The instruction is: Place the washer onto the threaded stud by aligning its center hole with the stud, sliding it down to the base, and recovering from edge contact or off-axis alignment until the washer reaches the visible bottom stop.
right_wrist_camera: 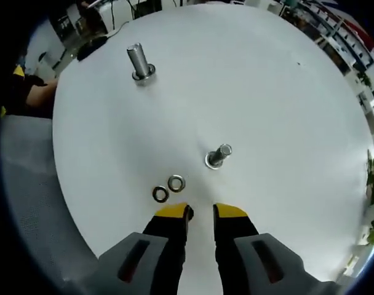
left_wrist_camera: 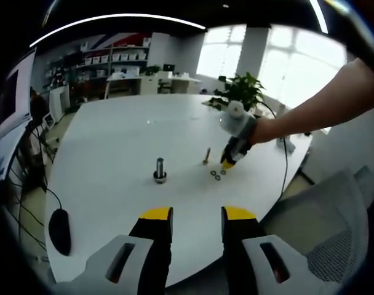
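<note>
Metal washers (right_wrist_camera: 168, 188), two thin, stiff, light rings likely slippery, are seen flat on the white table (right_wrist_camera: 285, 92) beside the threaded stud (right_wrist_camera: 218, 156); an outer edge is best pinched. Both the right gripper (right_wrist_camera: 199, 212) and left gripper (left_wrist_camera: 196, 214) are held parted, empty.

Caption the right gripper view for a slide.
Open right gripper poised above two loose washers lying beside a small upright stud on the white table.
</note>
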A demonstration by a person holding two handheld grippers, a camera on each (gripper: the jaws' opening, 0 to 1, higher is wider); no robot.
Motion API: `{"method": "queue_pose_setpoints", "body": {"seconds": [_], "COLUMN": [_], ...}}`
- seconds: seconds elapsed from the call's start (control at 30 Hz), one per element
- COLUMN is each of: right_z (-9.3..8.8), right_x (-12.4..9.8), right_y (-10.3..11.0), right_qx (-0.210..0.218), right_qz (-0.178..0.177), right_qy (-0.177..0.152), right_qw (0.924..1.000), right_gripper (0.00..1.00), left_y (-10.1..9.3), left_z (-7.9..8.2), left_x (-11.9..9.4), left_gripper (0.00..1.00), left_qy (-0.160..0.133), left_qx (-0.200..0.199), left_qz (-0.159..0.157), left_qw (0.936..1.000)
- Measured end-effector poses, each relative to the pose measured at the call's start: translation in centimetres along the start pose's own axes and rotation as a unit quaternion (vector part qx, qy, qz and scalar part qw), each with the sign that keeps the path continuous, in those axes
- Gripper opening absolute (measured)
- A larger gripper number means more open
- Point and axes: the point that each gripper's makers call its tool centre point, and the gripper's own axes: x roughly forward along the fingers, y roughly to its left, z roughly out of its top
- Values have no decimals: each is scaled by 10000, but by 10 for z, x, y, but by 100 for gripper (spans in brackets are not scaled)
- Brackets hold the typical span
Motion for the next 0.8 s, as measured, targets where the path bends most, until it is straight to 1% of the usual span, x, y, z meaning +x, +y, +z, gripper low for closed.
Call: {"method": "queue_pose_setpoints", "body": {"seconds": [0.1, 0.33, 0.43, 0.53, 0.6, 0.7, 0.73, 0.77, 0.8], "right_z": [-3, -1, -4, -11, -8, -8, -8, -8, -7], "right_x": [0, 0, 3, 7, 6, 7, 7, 7, 7], "right_y": [2, 10, 12, 12, 11, 9, 9, 9, 9], "right_qx": [46, 61, -15, -146, -144, -58, -79, -225, -234], "right_qz": [45, 184, 220, 211, 191, 219, 220, 226, 223], "right_qy": [-5, -114, -63, 56, -62, -90, -85, -63, -61], "right_qw": [10000, 9997, 9997, 9997, 9997, 9997, 9997, 9995, 9995], "right_gripper": [19, 22, 22, 22, 21, 21, 21, 21, 21], "left_y": [0, 1, 2, 2, 3, 3, 3, 3, 3], "left_z": [-1, -2, -2, -2, -2, -3, -3, -3, -3], "left_x": [0, 1, 1, 1, 1, 1, 1, 1, 1], "left_gripper": [29, 29, 29, 29, 29, 29, 29, 29, 29], "left_qy": [34, 64, 76, 91, 88, 107, 108, 109, 109], "left_qx": [21, 20, 24, 3, -5, -17, -19, -16, -14], "left_qz": [8, 14, 24, 35, 41, 57, 61, 65, 65], "left_qw": [10000, 10000, 10000, 10000, 10000, 9999, 9999, 9999, 9999]}}
